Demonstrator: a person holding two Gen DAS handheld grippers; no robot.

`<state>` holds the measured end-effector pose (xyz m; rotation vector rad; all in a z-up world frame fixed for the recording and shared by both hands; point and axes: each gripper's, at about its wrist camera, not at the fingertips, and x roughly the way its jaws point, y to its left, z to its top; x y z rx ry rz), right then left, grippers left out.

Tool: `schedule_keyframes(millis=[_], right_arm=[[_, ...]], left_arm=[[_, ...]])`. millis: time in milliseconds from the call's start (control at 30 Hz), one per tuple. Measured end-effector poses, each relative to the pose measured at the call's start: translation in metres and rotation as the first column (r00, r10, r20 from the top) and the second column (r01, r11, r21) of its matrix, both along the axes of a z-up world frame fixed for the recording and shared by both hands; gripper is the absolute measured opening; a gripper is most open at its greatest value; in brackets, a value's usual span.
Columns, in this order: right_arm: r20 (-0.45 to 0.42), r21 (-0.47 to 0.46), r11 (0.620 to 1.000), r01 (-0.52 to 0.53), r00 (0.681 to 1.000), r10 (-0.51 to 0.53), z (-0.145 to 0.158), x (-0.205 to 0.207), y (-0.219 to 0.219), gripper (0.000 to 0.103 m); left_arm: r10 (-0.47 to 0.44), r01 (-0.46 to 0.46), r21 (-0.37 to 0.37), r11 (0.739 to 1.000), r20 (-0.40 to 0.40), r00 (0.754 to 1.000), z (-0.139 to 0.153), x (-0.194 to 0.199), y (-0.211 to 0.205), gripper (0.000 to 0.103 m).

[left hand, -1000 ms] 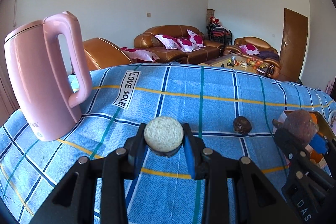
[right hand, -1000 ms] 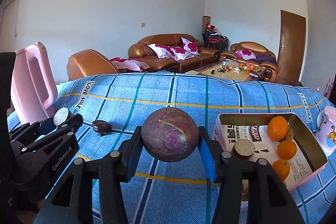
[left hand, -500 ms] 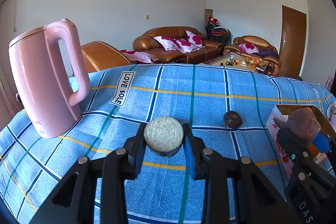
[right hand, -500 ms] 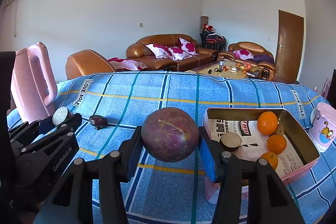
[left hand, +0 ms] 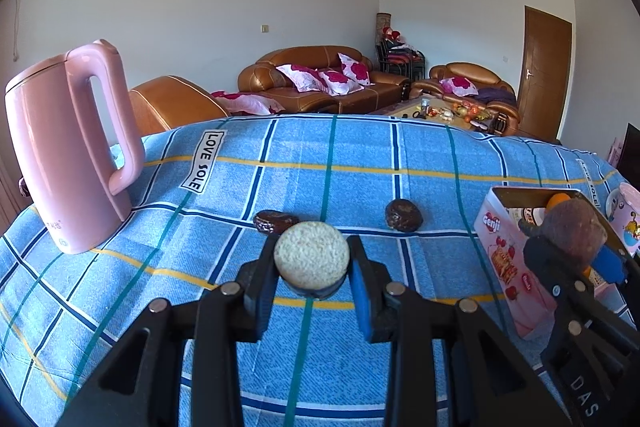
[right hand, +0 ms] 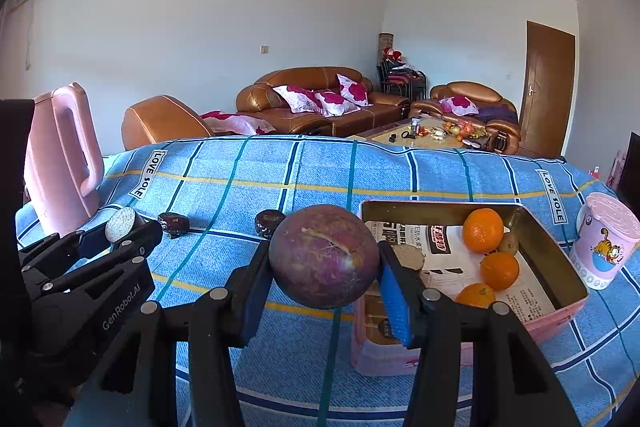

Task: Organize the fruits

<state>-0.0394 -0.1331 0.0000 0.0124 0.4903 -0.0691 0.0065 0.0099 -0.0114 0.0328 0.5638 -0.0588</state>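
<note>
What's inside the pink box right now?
The pink box holds three oranges, a small brownish fruit, a halved fruit and printed paper lining the bottom. The right tool and its purple fruit cover the near-left corner.

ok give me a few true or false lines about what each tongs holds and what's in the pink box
1. The right tongs grip a round purple fruit. True.
2. The left tongs are empty. False: they hold a flat round piece with a pale face.
3. The pink box holds three oranges. True.
4. The pink kettle lies on its side. False: it stands upright.
5. Two dark fruits lie loose on the blue cloth. True.
</note>
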Motion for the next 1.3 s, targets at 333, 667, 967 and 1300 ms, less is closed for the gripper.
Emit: schedule_keyframes(millis=[333,667,967,1300], right_arm=[[0.009,-0.02,0.999,0.034,0.999,-0.033,0.001,-0.009,-0.023,0.053],[0.012,-0.03,0.997,0.066,0.998,-0.066,0.002,-0.015,-0.051,0.053],[0.018,-0.04,0.994,0.099,0.995,-0.099,0.003,-0.019,-0.076,0.053],[0.033,-0.063,0.987,0.146,0.989,-0.144,0.005,-0.021,-0.102,0.053]], left_arm=[[-0.033,0.033,0.022,0.999,0.007,0.999,0.0,-0.006,-0.026,0.035],[-0.063,0.063,0.027,0.998,-0.004,0.998,0.0,-0.011,-0.052,0.035],[-0.1,0.1,0.044,0.994,0.007,0.995,0.002,-0.017,-0.079,0.035],[-0.149,0.147,0.047,0.988,0.042,0.988,0.006,-0.023,-0.109,0.035]])
